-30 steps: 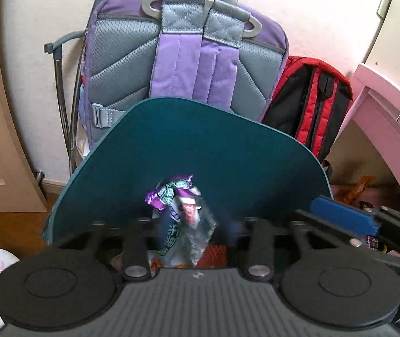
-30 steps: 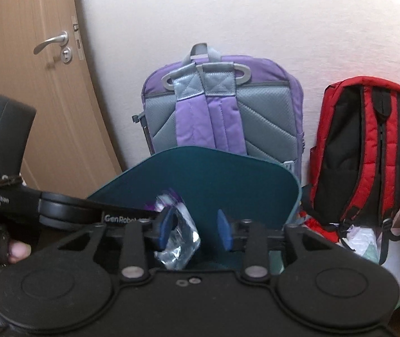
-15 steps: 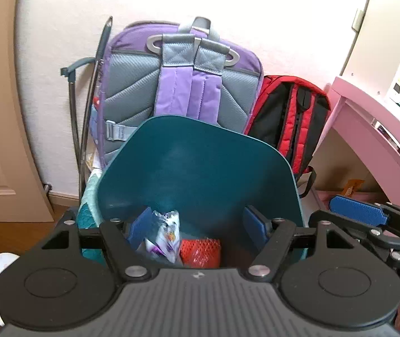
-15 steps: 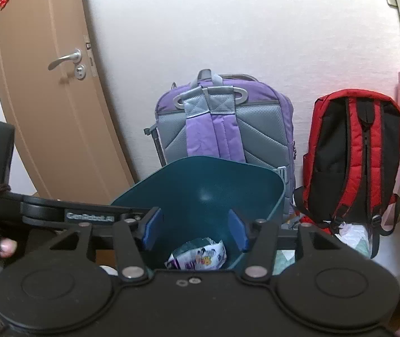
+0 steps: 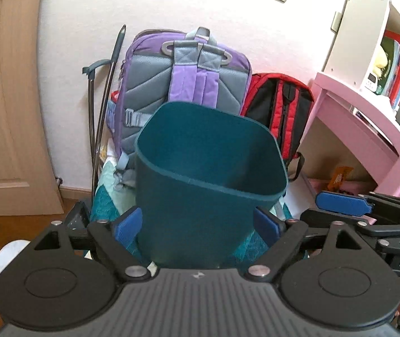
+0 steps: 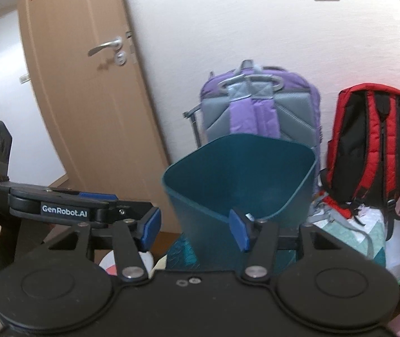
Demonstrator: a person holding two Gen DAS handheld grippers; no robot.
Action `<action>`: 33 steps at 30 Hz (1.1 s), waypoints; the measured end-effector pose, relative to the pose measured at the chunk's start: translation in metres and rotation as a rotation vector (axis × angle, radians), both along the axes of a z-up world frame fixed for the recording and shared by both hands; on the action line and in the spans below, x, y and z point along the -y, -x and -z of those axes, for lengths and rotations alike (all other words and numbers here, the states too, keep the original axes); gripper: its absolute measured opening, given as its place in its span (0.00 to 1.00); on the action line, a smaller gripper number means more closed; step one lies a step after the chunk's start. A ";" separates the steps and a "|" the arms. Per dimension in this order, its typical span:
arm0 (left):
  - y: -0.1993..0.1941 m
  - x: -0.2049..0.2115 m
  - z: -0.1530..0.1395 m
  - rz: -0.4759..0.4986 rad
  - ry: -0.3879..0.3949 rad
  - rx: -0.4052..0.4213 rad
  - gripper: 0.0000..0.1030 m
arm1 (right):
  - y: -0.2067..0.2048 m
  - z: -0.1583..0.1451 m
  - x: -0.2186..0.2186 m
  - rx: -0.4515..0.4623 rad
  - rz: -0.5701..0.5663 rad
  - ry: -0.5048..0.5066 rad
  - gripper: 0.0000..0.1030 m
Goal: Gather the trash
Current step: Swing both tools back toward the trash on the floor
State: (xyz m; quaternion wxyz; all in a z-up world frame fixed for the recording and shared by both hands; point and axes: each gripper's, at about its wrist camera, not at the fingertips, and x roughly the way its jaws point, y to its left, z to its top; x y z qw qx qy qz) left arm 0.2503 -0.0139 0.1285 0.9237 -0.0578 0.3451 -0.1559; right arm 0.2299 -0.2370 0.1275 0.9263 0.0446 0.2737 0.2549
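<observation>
Both grippers farther back, teal bin [image 5: 200, 196] beyond their empty jaws.

- Purple backpack [image 5: 183, 84], centre of my left view, against the wall.
- Red backpack [image 5: 280, 112] just right of it.
- Pink desk [image 5: 368, 123] at right.
- Wooden door [image 6: 82, 98], left in my right view.

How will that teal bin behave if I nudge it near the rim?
The bin looks like thin-walled plastic, so probably light. It is tall and narrows toward its base, so a push near the rim may tip it. It seems to stand on a soft quilt, likely unsteady footing.
</observation>
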 end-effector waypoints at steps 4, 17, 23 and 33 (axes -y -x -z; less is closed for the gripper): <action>0.017 -0.021 0.020 -0.019 -0.015 0.005 0.99 | 0.005 0.024 -0.016 -0.052 -0.052 0.018 0.53; 0.003 -0.125 0.149 -0.162 -0.045 -0.133 1.00 | -0.007 0.184 -0.095 -0.286 -0.200 0.162 0.53; -0.011 -0.175 0.233 -0.240 -0.074 -0.264 1.00 | -0.016 0.270 -0.134 -0.433 -0.253 0.217 0.53; -0.015 -0.235 0.381 -0.344 -0.102 -0.517 1.00 | -0.016 0.379 -0.199 -0.572 -0.361 0.358 0.52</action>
